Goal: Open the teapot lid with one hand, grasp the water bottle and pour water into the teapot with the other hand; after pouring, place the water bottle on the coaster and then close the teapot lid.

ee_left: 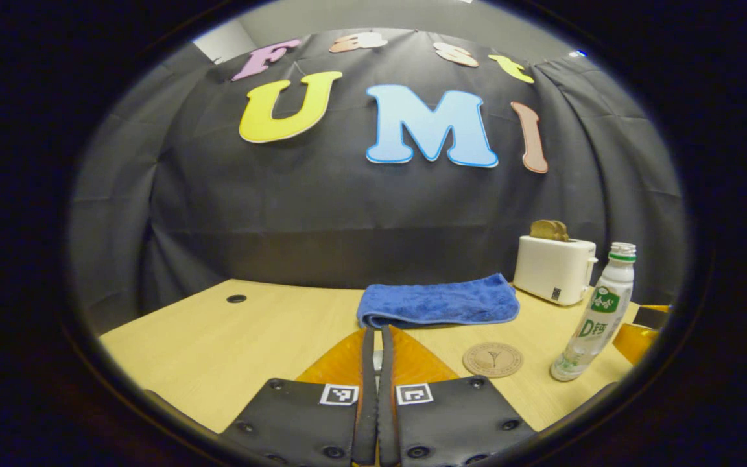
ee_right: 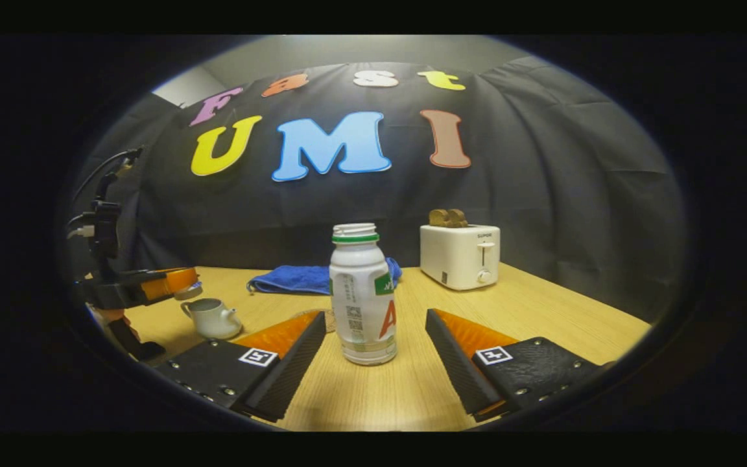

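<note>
Centre frame, my right gripper (ee_right: pixel 373 344) gapes around the water bottle (ee_right: pixel 362 295), no contact; left gripper (ee_left: pixel 377 363) closed, possibly pinching the lid.

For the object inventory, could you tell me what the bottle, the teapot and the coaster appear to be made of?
Bottle: likely plastic, translucent and milky, with a glossy printed label.
Teapot: probably glazed ceramic, a smooth pale body with soft shine.
Coaster: possibly wood or cork, a matte tan disc with a faint mark.

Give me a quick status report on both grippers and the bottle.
Left gripper shut on teapot lid above teapot. Right gripper open, straddling water bottle, not touching. Coaster free.
</note>
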`<state>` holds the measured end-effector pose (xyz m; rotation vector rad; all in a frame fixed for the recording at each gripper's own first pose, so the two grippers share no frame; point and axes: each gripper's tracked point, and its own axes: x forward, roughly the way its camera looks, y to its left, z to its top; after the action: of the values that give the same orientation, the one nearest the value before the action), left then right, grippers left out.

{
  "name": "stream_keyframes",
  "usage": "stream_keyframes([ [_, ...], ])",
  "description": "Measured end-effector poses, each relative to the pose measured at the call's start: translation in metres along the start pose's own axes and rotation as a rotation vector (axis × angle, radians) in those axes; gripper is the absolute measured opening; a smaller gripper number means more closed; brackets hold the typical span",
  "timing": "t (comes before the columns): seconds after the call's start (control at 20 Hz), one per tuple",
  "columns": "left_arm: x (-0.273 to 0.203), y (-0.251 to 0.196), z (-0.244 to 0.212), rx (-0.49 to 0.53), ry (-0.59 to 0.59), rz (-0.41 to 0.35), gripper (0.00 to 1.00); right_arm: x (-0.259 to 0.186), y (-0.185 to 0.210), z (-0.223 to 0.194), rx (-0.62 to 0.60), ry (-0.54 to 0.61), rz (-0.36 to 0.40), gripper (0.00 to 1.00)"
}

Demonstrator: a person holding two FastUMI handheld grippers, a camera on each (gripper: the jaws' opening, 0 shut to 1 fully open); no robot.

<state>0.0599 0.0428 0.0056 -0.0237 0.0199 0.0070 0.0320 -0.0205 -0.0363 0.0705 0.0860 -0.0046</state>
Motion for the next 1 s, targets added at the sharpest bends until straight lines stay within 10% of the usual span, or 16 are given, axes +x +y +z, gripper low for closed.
stream_keyframes([
  [1.0, -0.021, 0.109, -0.03, -0.057, 0.052, 0.145, 0.11, 0.058, 0.005, -0.015, -0.099, 0.062, 0.023, 0.94],
])
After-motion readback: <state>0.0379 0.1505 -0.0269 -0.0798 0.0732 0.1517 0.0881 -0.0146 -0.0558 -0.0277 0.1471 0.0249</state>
